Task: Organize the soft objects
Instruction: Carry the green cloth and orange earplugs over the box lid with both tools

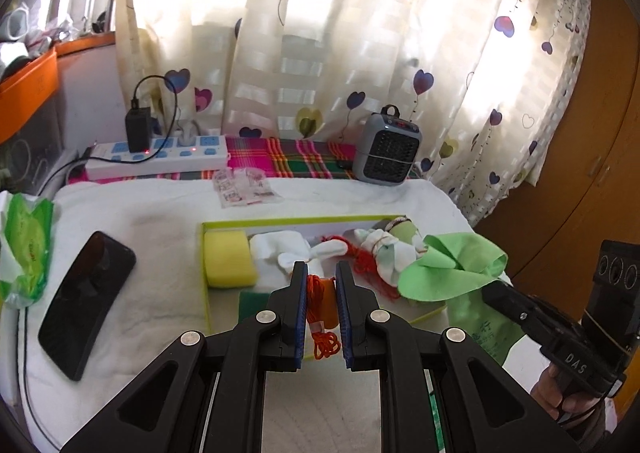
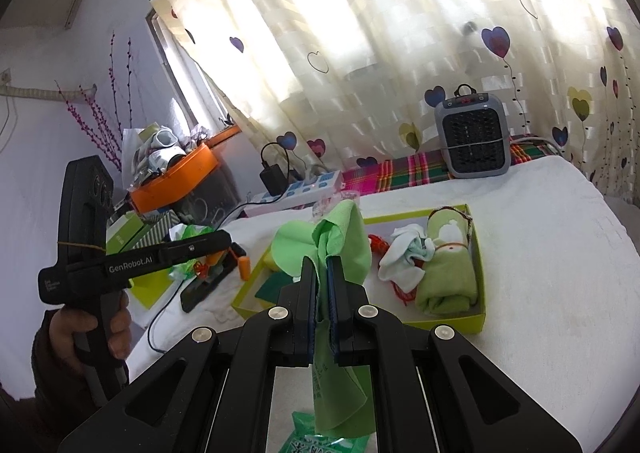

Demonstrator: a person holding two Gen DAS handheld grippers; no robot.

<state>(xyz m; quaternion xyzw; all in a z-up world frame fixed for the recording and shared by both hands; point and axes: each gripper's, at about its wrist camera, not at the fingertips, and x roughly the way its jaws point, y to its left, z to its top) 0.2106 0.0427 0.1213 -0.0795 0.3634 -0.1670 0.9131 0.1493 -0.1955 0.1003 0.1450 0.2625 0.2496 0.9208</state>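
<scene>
Orange cord bundle (image 1: 322, 305) pinched between left jaws; green cloth (image 2: 340, 237) clamped upright between right jaws above box (image 2: 478, 253).

"GenRobot.AI" runs along the left tool (image 2: 224, 253); "DAS" marks the right tool's body (image 1: 576, 361).

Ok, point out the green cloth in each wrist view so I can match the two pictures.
Left wrist view: the green cloth sits right of centre, over the right end of the yellow-green box, held up by the right claw.
Right wrist view: the cloth is at centre, pinched in that claw and hanging down below it.
Shared landmark: the grey fan heater against the heart-print curtain.
</scene>
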